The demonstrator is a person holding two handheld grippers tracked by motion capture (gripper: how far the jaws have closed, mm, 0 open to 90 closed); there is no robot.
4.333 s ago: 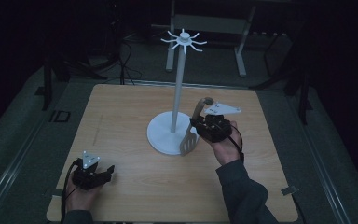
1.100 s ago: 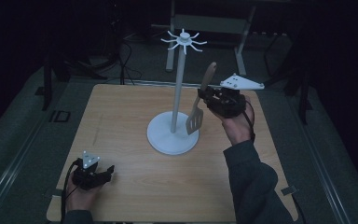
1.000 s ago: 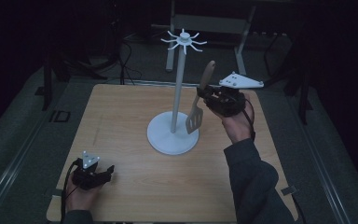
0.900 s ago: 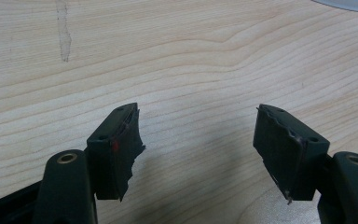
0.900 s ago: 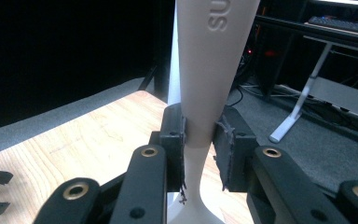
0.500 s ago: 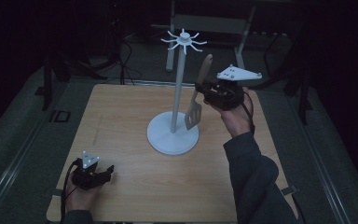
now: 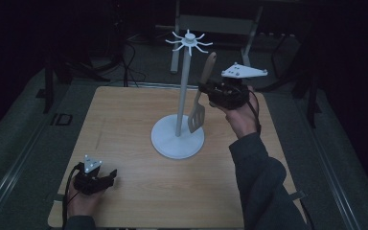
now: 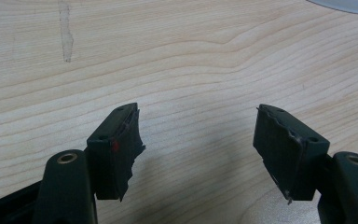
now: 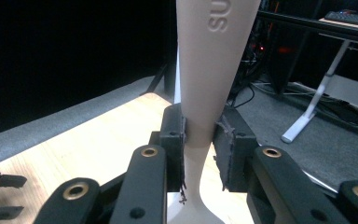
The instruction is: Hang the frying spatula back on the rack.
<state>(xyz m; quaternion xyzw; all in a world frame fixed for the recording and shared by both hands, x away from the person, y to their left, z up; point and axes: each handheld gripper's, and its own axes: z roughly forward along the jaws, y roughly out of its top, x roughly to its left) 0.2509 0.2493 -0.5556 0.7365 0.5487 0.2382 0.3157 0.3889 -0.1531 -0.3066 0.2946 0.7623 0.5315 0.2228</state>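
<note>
A white utensil stand (image 7: pixel 182 96) with a round base (image 7: pixel 170 143) and hooked arms on top (image 7: pixel 189 42) stands mid-table. My right gripper (image 7: pixel 205 91) is shut on the handle of a beige slotted spatula (image 7: pixel 197 115), held upright just right of the pole, blade down above the base. In the right gripper view the handle (image 9: pixel 209 70) is pinched between both pads, and my right gripper (image 9: pixel 199 142) points across the table. My left gripper (image 7: pixel 109 177) rests at the table's near left, open, with bare wood between its pads (image 8: pixel 121 144).
The wooden table (image 7: pixel 124 124) has free room left of the stand. Dark floor, cables and a white desk leg (image 9: pixel 307 116) lie beyond the far edge. The stand's base edge (image 8: pixel 349 4) shows far off in the left gripper view.
My right hand has lifted the spatula from low beside the base to higher up alongside the pole. The left gripper has stayed put.
</note>
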